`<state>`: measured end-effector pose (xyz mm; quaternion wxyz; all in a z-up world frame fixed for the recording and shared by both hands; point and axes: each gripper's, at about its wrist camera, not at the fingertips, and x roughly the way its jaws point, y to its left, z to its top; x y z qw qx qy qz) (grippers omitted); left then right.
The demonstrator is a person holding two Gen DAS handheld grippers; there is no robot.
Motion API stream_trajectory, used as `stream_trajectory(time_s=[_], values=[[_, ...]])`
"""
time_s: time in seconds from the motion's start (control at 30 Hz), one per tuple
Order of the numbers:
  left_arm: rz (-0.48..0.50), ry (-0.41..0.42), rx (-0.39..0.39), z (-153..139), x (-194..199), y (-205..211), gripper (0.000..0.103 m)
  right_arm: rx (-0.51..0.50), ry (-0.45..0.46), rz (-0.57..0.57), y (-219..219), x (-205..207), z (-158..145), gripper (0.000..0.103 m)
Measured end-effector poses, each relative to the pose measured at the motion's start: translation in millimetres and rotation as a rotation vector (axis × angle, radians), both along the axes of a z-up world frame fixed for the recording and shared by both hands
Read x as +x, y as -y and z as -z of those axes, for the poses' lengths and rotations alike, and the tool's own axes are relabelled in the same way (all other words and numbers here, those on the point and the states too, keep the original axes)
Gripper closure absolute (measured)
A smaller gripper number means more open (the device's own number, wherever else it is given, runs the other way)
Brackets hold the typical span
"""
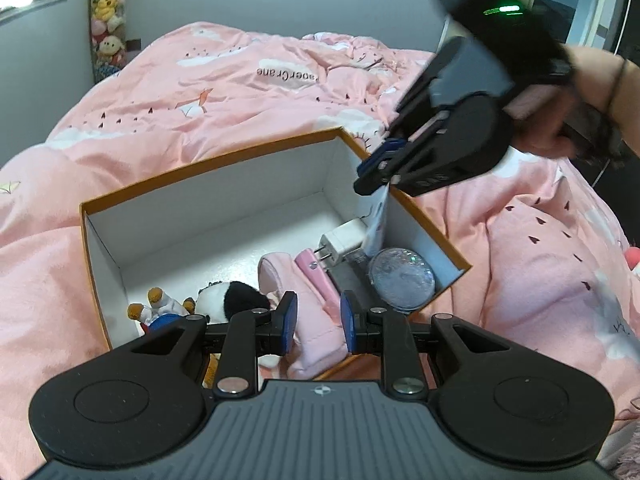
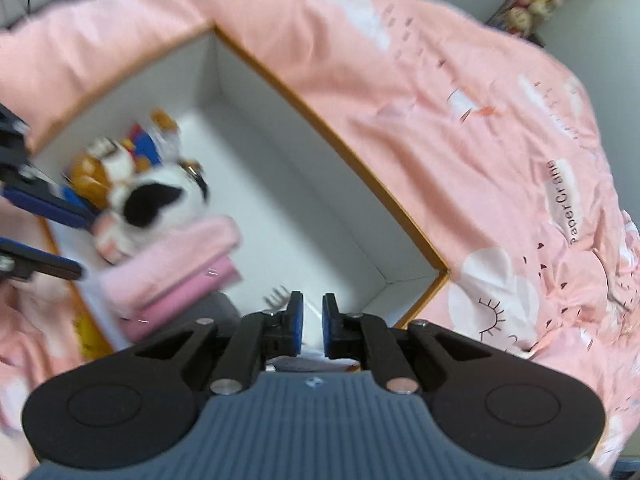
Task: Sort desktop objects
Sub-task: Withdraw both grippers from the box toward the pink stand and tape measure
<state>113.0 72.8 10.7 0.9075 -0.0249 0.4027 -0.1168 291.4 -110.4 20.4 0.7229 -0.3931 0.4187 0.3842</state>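
An open box [image 1: 208,160] with an orange rim and white inside lies on a pink quilt. My right gripper [image 1: 372,178] hangs over the box's right wall, shut on the top end of a thin white tube [image 1: 378,228] that dangles from its tips. In its own view the right gripper [image 2: 312,320] has narrow jaws with a pale sliver low between them. My left gripper [image 1: 318,322] hovers at the box's near corner, jaws apart, with a folded pink cloth [image 1: 304,292] lying below the gap. The left gripper [image 2: 84,246] grips nothing there.
The box holds a panda plush [image 1: 236,300], a small brown-and-blue toy figure [image 1: 156,308], a white charger plug [image 1: 342,244], a clear round globe [image 1: 402,280] and a pink stick-like item [image 1: 316,276]. Its far half shows bare floor. The rumpled quilt [image 1: 240,92] surrounds it.
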Motion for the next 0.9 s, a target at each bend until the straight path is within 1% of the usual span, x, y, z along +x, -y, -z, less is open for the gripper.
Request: stream_trajectory(time_s=[0.03, 0.07, 0.1, 0.17, 0.2, 0.23, 0.27, 0.3, 0.33, 0.37, 0.43, 0.5, 0.6, 0.67, 0.73, 0.8, 0.83, 0.9], values=[[0.000, 0.011, 0.002, -2.2, -3.4, 2.2, 0.077, 0.042, 0.000, 0.013, 4.1, -10.7, -13.2, 0.094], [-0.001, 0.014, 0.006, -3.9, -6.1, 5.0, 0.077, 0.087, -0.004, 0.029, 4.5, -6.2, -17.7, 0.094], [0.002, 0.007, 0.009, -4.9, -7.9, 7.4, 0.077, 0.136, -0.011, 0.049, 5.9, -5.8, -37.5, 0.094], [0.021, -0.018, 0.017, -5.7, -9.7, 12.0, 0.077, 0.228, -0.024, 0.085, 19.8, -19.6, -31.4, 0.094], [0.040, -0.033, 0.028, -5.4, -11.4, 15.0, 0.077, 0.268, -0.036, 0.093, 25.2, -26.1, -26.7, 0.094], [0.062, -0.050, 0.046, -4.2, -13.0, 18.5, 0.077, 0.306, -0.048, 0.099, 34.5, -36.2, -28.3, 0.094], [0.079, -0.066, 0.064, -2.7, -14.6, 22.2, 0.077, 0.330, -0.052, 0.104, 35.5, -46.3, -23.1, 0.093], [0.098, -0.084, 0.084, -0.3, -16.3, 26.2, 0.077, 0.358, -0.057, 0.105, 42.4, -57.1, -21.2, 0.090], [0.117, -0.097, 0.098, 2.5, -18.7, 29.4, 0.077, 0.376, -0.061, 0.102, 48.3, -64.5, -20.3, 0.085], [0.140, -0.114, 0.111, 5.9, -20.5, 33.2, 0.077, 0.387, -0.065, 0.095, 52.3, -74.2, -14.6, 0.082], [0.180, -0.150, 0.134, 14.2, -25.0, 41.2, 0.077, 0.380, -0.080, 0.074, 56.7, -92.5, -6.6, 0.082], [0.227, -0.191, 0.154, 23.1, -29.4, 51.0, 0.077, 0.363, -0.101, 0.067, 58.3, -104.3, 8.2, 0.082], [0.292, -0.252, 0.174, 37.3, -37.9, 62.6, 0.077, 0.292, -0.137, 0.050, 53.1, -112.6, 37.3, 0.079], [0.324, -0.296, 0.194, 48.2, -45.5, 69.7, 0.077, 0.223, -0.161, 0.004, 49.5, -116.6, 56.8, 0.077], [0.354, -0.328, 0.215, 57.5, -52.2, 76.5, 0.077, 0.183, -0.201, -0.038, 48.1, -118.4, 71.5, 0.076], [0.393, -0.359, 0.221, 64.2, -58.4, 82.8, 0.077, 0.173, -0.243, -0.059, 46.4, -117.2, 83.3, 0.068], [0.411, -0.377, 0.220, 66.6, -59.8, 85.3, 0.078, 0.159, -0.280, -0.071, 45.2, -115.9, 89.7, 0.063], [0.428, -0.434, 0.192, 74.0, -61.1, 87.8, 0.082, 0.138, -0.343, -0.094, 39.9, -114.6, 97.8, 0.061]])
